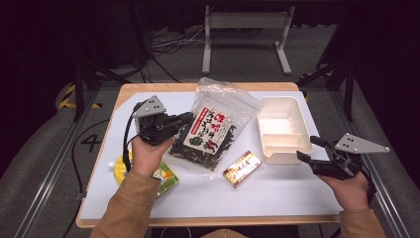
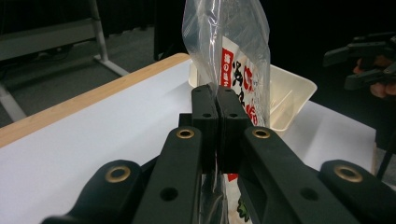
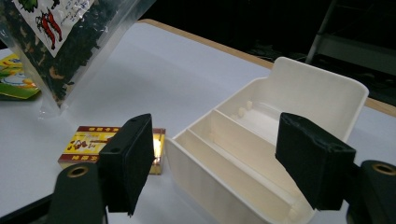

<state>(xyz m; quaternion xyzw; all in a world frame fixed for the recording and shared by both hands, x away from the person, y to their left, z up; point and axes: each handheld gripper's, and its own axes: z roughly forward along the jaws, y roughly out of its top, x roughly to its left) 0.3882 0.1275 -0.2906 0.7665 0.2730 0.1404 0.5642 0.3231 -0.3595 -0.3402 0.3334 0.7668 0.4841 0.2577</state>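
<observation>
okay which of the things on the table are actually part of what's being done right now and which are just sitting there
In use:
- clear bag of dried food, pinched by the shut left gripper
- white tray, with the open right gripper beside it

Lying about:
- small yellow and red box
- yellow pouch

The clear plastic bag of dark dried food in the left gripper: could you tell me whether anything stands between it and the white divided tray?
Nothing visible does. The clear plastic bag of dark dried food, clamped by the left gripper, hangs beside the white divided tray, with bare white mat between. The small red-and-yellow box lies nearer the person.
</observation>
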